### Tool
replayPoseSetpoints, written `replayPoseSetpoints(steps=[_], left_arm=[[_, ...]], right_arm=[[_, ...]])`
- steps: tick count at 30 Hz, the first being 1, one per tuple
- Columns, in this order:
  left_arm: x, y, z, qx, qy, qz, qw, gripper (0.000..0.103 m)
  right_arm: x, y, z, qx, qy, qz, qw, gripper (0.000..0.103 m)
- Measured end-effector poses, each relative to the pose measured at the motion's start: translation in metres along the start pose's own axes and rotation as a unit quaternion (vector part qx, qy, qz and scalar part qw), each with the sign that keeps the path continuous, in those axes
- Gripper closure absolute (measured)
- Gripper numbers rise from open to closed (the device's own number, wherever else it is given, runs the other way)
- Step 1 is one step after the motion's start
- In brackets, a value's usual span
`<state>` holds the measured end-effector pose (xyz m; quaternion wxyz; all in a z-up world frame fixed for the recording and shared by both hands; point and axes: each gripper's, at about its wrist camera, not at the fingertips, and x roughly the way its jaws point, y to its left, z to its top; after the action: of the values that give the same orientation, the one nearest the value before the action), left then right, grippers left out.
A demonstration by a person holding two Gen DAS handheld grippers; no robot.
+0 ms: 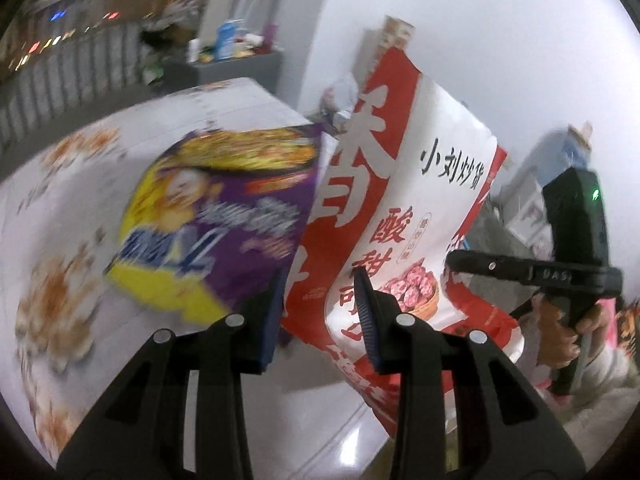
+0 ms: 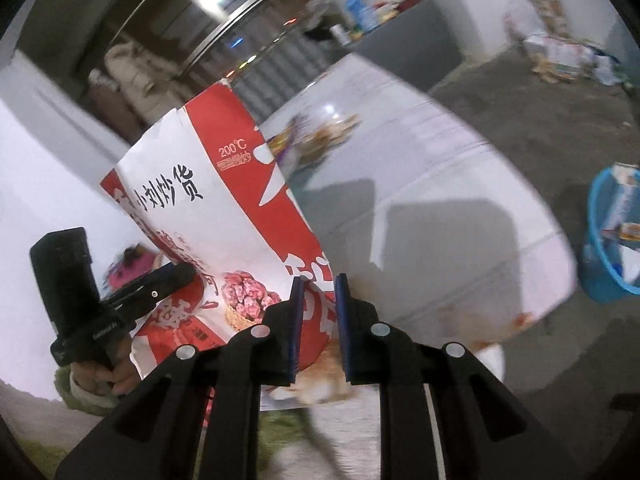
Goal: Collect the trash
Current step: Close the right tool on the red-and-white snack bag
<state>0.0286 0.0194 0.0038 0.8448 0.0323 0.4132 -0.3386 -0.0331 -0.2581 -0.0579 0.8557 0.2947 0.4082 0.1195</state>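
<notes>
From where I stand, the red-and-white snack bag [image 1: 404, 208] hangs in the air above the worktop [image 1: 80, 200], and both tools are on it. The left hand-held gripper [image 1: 320, 312] has its jaws at a narrow gap, and the bag's lower part passes between them; whether the blue pads [image 1: 366, 312] actually press on it I cannot tell. The right hand-held gripper [image 2: 318, 320] has its jaws closer together, with the bag's bottom corner [image 2: 316, 308] running between them, apparently pinched.

In the left wrist view a purple-and-yellow wrapper [image 1: 216, 220], blurred, lies on the floral worktop at about ten o'clock from the left tool's tips, its edge just beside the left finger. At three o'clock in that view a hand [image 1: 568, 332] grips the right tool's black handle.

In the right wrist view a blue basket [image 2: 608, 240] stands on the floor at three o'clock, off the worktop's edge, with packets inside. The other hand [image 2: 108, 376] shows at eight o'clock.
</notes>
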Motion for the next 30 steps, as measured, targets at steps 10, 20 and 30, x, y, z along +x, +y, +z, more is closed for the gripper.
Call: replayPoseSetpoints(steps=[10,20,30], left_arm=[[0.056,-0.019,0.000,0.005,0.065,0.001,0.9979,0.071],[0.067,-0.026,-0.002,0.008,0.089,0.023,0.9957,0.071],[0.071,-0.029,0.000,0.013,0.094,0.029,0.9951,0.071]], right_arm=[[0.010,-0.043,0.008,0.006,-0.008,-0.025,1.000,0.077],[0.019,-0.047,0.027,-0.048,-0.017,0.004,0.999,0.049],[0.036,-0.039,0.038,-0.102,0.023,0.044,0.994,0.066]])
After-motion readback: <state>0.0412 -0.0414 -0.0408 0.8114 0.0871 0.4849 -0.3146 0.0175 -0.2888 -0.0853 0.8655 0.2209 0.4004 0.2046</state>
